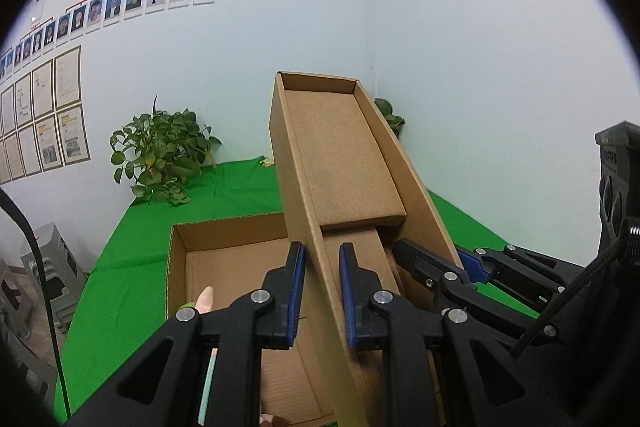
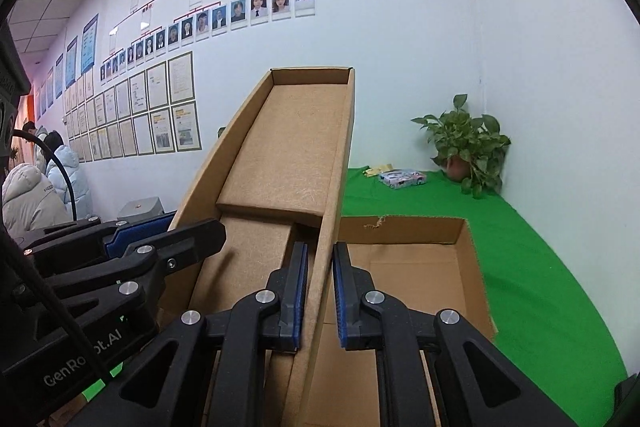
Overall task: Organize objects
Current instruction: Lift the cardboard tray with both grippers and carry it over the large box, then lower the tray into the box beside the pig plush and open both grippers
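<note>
A long shallow brown cardboard tray [image 1: 340, 163] is tilted up, its far end raised toward the wall. My left gripper [image 1: 322, 297] is shut on the tray's left side wall. My right gripper [image 2: 320, 293] is shut on the tray's right side wall [image 2: 334, 211]; it also shows in the left wrist view [image 1: 436, 259]. The tray hangs over a large open cardboard box [image 1: 224, 247], also seen in the right wrist view [image 2: 420, 259]. A pale object [image 1: 206, 301] lies inside the big box, partly hidden by my left fingers.
A green cloth covers the table [image 2: 540, 267]. Potted plants stand at the back by the wall [image 1: 164, 151] [image 2: 468, 147]. A small colourful packet [image 2: 402, 179] lies at the back of the cloth. People in pale jackets stand far left [image 2: 36, 187].
</note>
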The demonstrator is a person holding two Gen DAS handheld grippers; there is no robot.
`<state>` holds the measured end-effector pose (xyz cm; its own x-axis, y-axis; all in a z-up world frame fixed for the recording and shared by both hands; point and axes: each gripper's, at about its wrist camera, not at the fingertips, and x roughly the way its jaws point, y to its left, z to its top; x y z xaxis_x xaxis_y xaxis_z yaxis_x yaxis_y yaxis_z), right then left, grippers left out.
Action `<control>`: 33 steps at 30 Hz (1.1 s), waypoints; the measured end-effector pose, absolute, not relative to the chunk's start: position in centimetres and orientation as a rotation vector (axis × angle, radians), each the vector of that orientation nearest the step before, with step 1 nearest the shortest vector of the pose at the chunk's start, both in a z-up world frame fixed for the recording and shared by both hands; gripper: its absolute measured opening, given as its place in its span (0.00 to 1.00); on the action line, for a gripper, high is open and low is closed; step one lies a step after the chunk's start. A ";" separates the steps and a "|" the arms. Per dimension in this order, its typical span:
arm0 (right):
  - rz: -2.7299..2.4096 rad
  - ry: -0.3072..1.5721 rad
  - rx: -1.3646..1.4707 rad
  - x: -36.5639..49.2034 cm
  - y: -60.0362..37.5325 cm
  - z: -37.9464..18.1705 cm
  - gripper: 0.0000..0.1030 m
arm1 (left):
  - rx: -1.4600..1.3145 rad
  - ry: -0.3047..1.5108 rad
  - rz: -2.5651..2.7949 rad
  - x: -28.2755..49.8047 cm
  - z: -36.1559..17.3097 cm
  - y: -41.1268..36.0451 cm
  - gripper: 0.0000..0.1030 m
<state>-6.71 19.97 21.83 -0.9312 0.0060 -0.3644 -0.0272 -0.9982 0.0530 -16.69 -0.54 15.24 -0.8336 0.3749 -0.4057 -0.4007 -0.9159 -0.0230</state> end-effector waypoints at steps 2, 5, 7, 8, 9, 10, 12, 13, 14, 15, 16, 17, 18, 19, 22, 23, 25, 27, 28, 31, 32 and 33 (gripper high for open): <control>3.074 0.108 -0.617 -8.8 20.3 21.1 0.10 | -0.604 0.071 2.675 -17.2 14.6 -0.8 0.15; 3.073 0.126 -0.685 -11.6 20.2 19.5 0.10 | -0.656 0.071 2.673 -18.6 13.5 -1.0 0.15; 3.070 0.131 -0.723 -13.2 20.0 18.3 0.10 | -0.687 0.077 2.671 -19.6 12.6 -1.0 0.15; 3.067 0.138 -0.743 -14.1 20.0 17.5 0.10 | -0.706 0.074 2.667 -20.1 12.1 -1.0 0.15; 3.063 0.143 -0.762 -15.0 20.0 16.8 0.10 | -0.728 0.068 2.663 -20.6 11.5 -1.1 0.15; 3.058 0.145 -0.782 -15.7 20.0 16.1 0.10 | -0.742 0.065 2.659 -21.0 11.1 -1.1 0.15; 3.048 0.146 -0.824 -17.2 19.9 14.4 0.10 | -0.781 0.056 2.648 -21.9 9.9 -1.3 0.15; 3.038 0.147 -0.855 -18.1 20.0 13.4 0.10 | -0.812 0.052 2.639 -22.4 9.0 -1.3 0.15; 3.030 0.147 -0.880 -18.6 19.8 12.4 0.10 | -0.836 0.048 2.632 -22.8 8.4 -1.3 0.15; 3.022 0.149 -0.905 -19.3 19.7 11.4 0.10 | -0.867 0.045 2.623 -23.3 7.5 -1.4 0.15; 3.014 0.158 -0.932 -20.1 19.8 10.4 0.10 | -0.897 0.048 2.611 -23.7 6.9 -1.4 0.15; 3.007 0.178 -0.964 -20.9 19.8 9.2 0.10 | -0.925 0.058 2.610 -24.1 6.1 -1.3 0.15; 3.002 0.201 -0.992 -21.6 20.0 8.1 0.10 | -0.943 0.068 2.612 -24.4 5.5 -1.3 0.15; 3.000 0.227 -1.020 -22.3 20.1 7.0 0.10 | -0.976 0.078 2.612 -24.8 4.7 -1.3 0.15; 2.990 0.256 -1.084 -24.3 20.3 4.1 0.10 | -1.059 0.082 2.600 -25.7 2.8 -1.4 0.15; 2.986 0.260 -1.107 -24.9 20.3 3.1 0.10 | -1.079 0.082 2.597 -25.9 2.4 -1.4 0.15; 2.978 0.268 -1.145 -25.7 20.4 1.6 0.09 | -1.126 0.088 2.585 -26.3 1.3 -1.4 0.15; 2.965 0.269 -1.174 -26.2 20.6 0.1 0.09 | -1.166 0.089 2.569 -26.5 0.4 -1.4 0.15; 2.960 0.267 -1.183 -26.4 20.6 -0.5 0.09 | -1.179 0.090 2.563 -26.8 0.1 -1.4 0.15; 2.946 0.249 -1.186 -27.3 20.6 -1.8 0.08 | -1.186 0.084 2.559 -27.0 -0.4 -1.7 0.15; 2.939 0.254 -1.195 -27.7 20.7 -2.2 0.08 | -1.179 0.083 2.561 -27.0 -0.4 -1.9 0.15; 2.935 0.253 -1.198 -27.3 20.9 -2.4 0.08 | -1.181 0.079 2.562 -27.2 -0.3 -2.2 0.15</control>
<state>-27.28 20.95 -2.39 -0.7155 -0.0953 -0.6921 -0.0245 -0.9866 0.1612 -27.25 -2.17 -0.28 -0.6079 0.2626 -0.7493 -0.3082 -0.9478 -0.0821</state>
